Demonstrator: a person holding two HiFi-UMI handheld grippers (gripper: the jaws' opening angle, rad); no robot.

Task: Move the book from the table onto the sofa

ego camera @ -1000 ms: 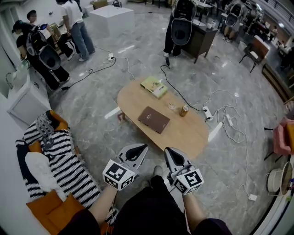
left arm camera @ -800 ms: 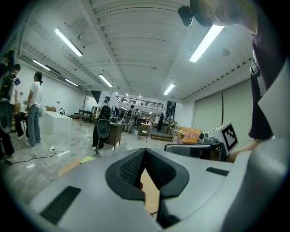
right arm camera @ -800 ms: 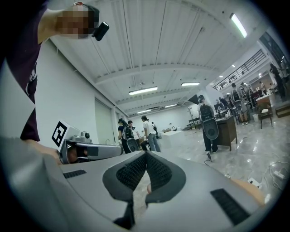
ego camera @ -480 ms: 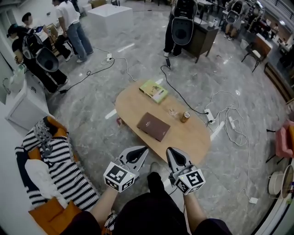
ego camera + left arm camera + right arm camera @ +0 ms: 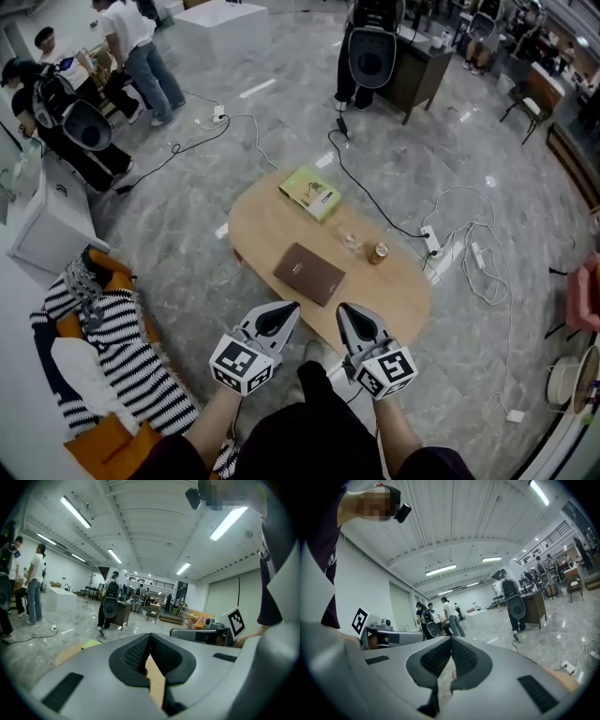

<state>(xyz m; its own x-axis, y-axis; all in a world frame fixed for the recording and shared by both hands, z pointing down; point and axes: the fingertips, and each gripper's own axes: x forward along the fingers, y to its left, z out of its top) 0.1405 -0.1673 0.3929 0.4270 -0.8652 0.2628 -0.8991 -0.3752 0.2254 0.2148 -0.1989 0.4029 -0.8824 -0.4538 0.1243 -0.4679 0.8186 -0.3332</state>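
Observation:
A brown book (image 5: 309, 274) lies flat on the oval wooden table (image 5: 272, 225) in the head view, near the table's middle. A green book (image 5: 312, 191) rests at the table's far end. My left gripper (image 5: 289, 310) and right gripper (image 5: 344, 313) hover side by side just short of the table's near edge, both shut and empty, pointing toward the brown book. In the left gripper view the jaws (image 5: 149, 635) meet with nothing between them; the right gripper view shows the same (image 5: 451, 641). The sofa (image 5: 103, 441) with a striped throw (image 5: 122, 352) is at the lower left.
A small can (image 5: 379, 252) and a clear wrapper (image 5: 350, 241) sit on the table right of the brown book. Cables and a power strip (image 5: 432, 241) trail over the marble floor to the right. People stand at the far left and back. A white cabinet (image 5: 52, 220) is left of the table.
Both grippers have come forward together toward the table, staying shut. The table and brown book now sit closer to them in the head view.

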